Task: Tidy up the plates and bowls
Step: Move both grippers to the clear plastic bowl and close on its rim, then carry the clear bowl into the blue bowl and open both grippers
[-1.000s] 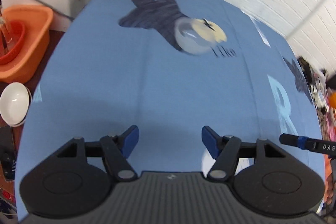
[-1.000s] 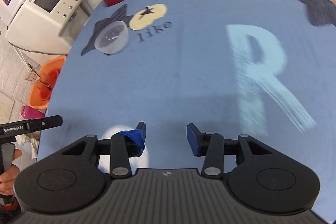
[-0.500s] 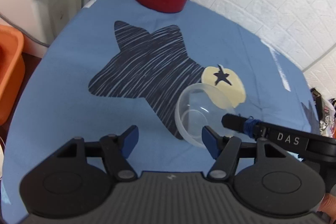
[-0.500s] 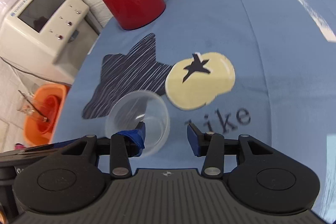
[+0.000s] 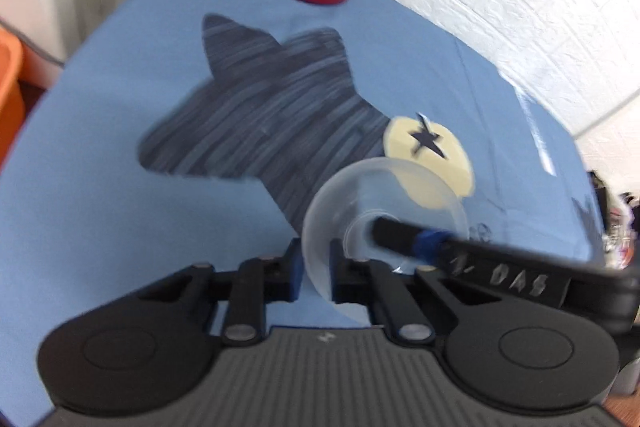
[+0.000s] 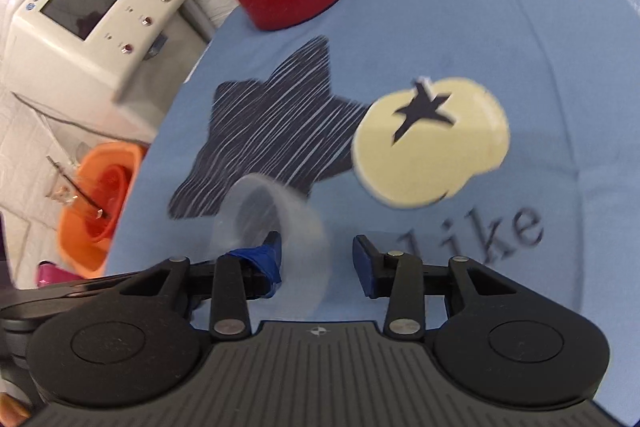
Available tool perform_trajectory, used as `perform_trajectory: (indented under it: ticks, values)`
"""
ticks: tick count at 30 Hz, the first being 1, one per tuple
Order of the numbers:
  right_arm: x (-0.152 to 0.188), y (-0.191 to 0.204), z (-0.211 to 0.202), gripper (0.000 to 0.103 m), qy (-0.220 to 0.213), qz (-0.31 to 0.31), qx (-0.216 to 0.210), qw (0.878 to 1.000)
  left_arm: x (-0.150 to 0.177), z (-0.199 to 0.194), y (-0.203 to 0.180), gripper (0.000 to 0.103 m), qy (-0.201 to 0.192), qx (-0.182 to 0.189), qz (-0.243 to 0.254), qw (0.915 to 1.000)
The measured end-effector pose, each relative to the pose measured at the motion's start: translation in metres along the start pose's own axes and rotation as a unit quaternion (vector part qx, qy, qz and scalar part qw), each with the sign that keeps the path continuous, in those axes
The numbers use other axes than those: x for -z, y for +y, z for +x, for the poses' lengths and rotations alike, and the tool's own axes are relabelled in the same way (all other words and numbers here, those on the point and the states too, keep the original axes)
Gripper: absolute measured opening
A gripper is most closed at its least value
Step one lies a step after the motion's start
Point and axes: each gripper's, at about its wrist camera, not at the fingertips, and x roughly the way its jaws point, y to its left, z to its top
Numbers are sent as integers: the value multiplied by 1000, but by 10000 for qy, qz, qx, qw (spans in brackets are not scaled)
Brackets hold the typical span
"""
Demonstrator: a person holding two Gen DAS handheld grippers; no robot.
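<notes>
left gripper (image 5: 314, 267) pinches the clear bowl (image 5: 380, 211) rim — right gripper (image 6: 318, 259) spread, orange basin (image 6: 96, 203) only in its view.

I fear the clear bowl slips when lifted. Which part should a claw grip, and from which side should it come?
Probably the thin wall at the rim, one finger inside and one outside, coming from the near side. The bowl is round, smooth and tilted with its opening toward the claws, so the near rim is exposed. The left claw pinches it this way.
</notes>
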Motion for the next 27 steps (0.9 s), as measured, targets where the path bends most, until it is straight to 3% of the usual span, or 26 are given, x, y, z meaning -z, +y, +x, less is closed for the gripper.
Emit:
perform_trajectory:
  ticks: [7, 12, 20, 27]
  values:
    - [29, 15, -45, 23, -121, -83, 136, 9998, 30, -39, -18, 0, 93, 249, 94, 9996]
    - [59, 16, -93, 24, -201, -257, 493, 9983, 63, -71, -53, 0, 104, 483, 419, 9979]
    - [140, -14, -186, 27, -129, -192, 1118, 9935, 151, -117, -127, 0, 375, 1039, 1118, 9876]
    - [224, -49, -247, 27, -123, 189, 1506, 9883, 240, -129, -177, 0, 833, 1372, 1585, 9742]
